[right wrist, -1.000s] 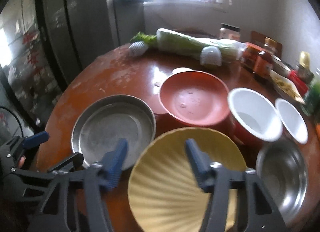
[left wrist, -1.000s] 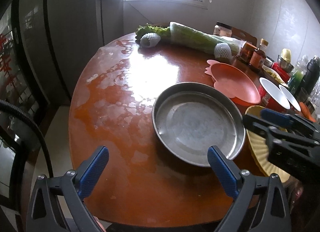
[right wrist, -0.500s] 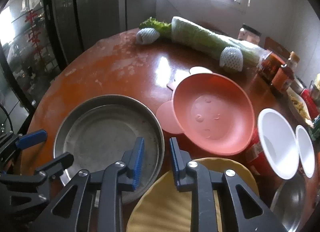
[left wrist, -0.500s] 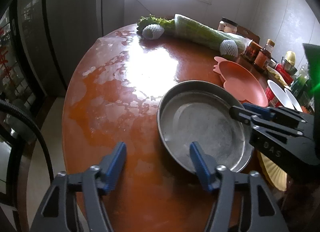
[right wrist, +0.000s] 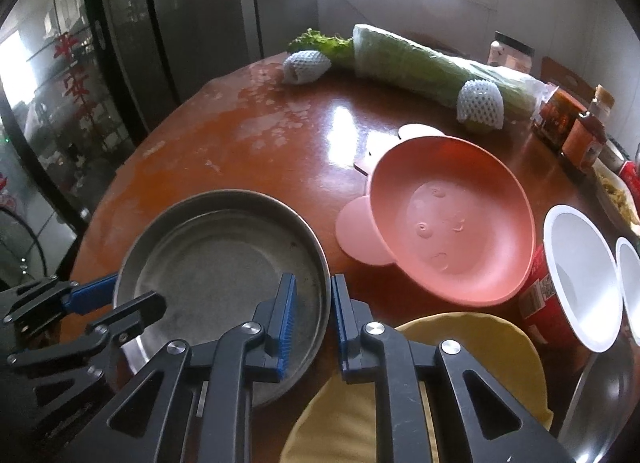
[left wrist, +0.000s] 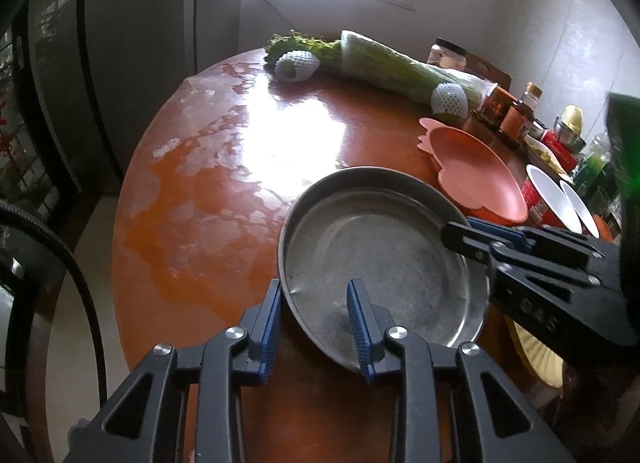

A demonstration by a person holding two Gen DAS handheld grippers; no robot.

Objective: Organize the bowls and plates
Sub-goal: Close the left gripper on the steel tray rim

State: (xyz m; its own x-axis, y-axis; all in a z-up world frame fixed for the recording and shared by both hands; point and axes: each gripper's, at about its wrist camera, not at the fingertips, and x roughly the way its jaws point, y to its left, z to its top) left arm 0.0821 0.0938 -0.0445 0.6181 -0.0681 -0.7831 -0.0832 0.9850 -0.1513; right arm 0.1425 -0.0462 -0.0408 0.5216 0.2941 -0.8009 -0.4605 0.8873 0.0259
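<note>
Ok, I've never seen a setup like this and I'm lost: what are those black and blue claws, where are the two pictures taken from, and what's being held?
There is no robot here. A person holds tongs in each hand, each with a wide-angle camera looking along its fingers. One picture is from the left tongs, the other from the right tongs. On the round reddish-brown table lie a round grey metal pan, a pink plastic bowl, a yellow scalloped plate and a long wrapped cabbage. The right tongs are shut on the pan's rim. The left tongs are closing around another part of it.
</note>
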